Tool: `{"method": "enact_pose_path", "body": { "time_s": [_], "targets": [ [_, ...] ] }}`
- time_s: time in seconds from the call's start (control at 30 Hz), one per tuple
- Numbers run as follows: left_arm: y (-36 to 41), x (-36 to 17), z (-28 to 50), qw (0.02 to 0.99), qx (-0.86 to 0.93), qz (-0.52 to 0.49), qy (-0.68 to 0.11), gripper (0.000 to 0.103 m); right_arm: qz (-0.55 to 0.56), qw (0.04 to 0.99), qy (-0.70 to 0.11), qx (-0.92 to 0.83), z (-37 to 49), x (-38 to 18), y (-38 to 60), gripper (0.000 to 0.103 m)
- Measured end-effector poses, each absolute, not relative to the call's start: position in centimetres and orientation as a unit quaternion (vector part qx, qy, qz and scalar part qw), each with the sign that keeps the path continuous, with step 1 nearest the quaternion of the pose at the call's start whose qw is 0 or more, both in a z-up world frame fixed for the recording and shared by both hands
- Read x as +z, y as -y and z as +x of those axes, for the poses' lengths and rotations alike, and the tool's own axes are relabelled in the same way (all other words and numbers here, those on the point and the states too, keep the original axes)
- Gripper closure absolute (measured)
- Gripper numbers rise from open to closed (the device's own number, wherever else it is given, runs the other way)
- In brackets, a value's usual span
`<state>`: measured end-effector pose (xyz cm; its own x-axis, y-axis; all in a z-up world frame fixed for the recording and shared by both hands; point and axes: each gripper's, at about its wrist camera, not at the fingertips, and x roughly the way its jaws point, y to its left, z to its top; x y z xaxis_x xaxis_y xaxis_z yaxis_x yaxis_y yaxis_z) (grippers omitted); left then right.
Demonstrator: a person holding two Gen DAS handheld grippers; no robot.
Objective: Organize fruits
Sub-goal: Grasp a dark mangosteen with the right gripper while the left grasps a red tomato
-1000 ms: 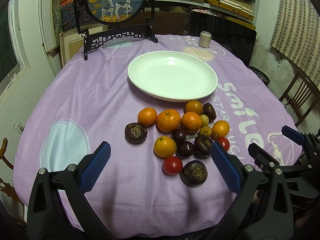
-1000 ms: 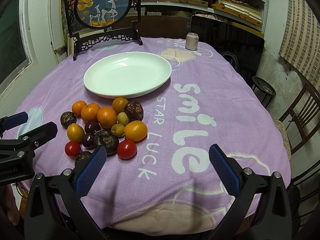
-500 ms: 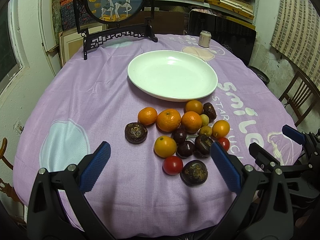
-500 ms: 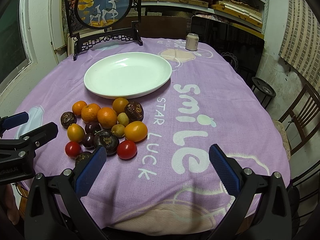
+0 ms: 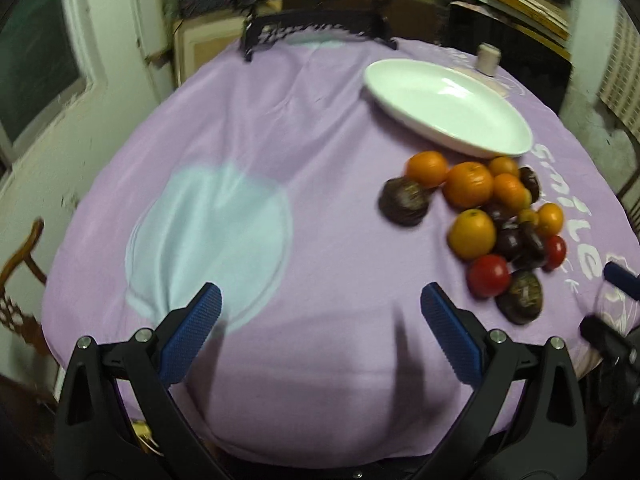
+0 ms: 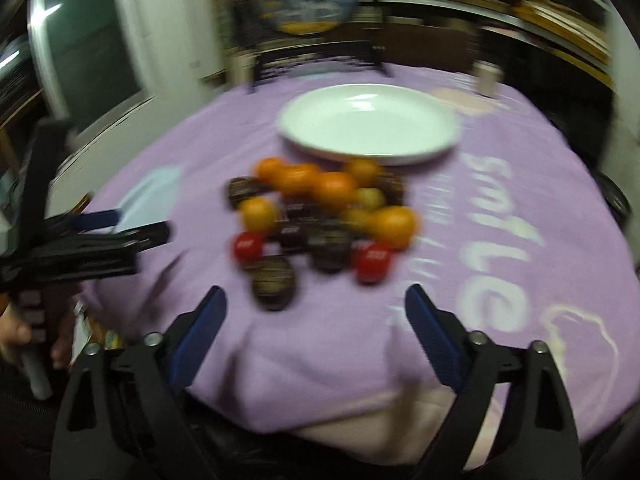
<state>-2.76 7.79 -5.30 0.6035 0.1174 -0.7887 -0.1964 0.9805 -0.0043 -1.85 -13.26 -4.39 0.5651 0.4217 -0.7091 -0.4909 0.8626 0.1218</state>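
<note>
On counter, beside empty plate: fruit pile sitting loose. Right tool closing w/ nothing between, left tool spread, empty. Risking nudging round fruit, rolling off.

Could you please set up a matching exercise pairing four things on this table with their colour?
Things:
1. plate
2. tablecloth
3. tomato nearest the right tool
4. pads of the right tool

Colours:
a. red
b. blue
c. white
d. purple

Pairs: 1-c, 2-d, 3-a, 4-b
</note>
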Motion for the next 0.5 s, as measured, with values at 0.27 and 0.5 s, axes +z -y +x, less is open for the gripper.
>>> {"method": "enact_pose_path", "body": {
  "time_s": [0.27,0.5],
  "targets": [
    [-8.9,-4.8,-3.8,0.895,0.079,-0.066,-0.433,0.002,-0.051,0.865,-0.414,0.279,1.4,-8.3,9.7,0.063],
    [-5.6,-5.3,-2.2,0.89,0.012,-0.062,-0.451,0.002,-0.04,0.88,-0.412,0.233,0.4,-7.4,12.9,0.063]
  ]
}}
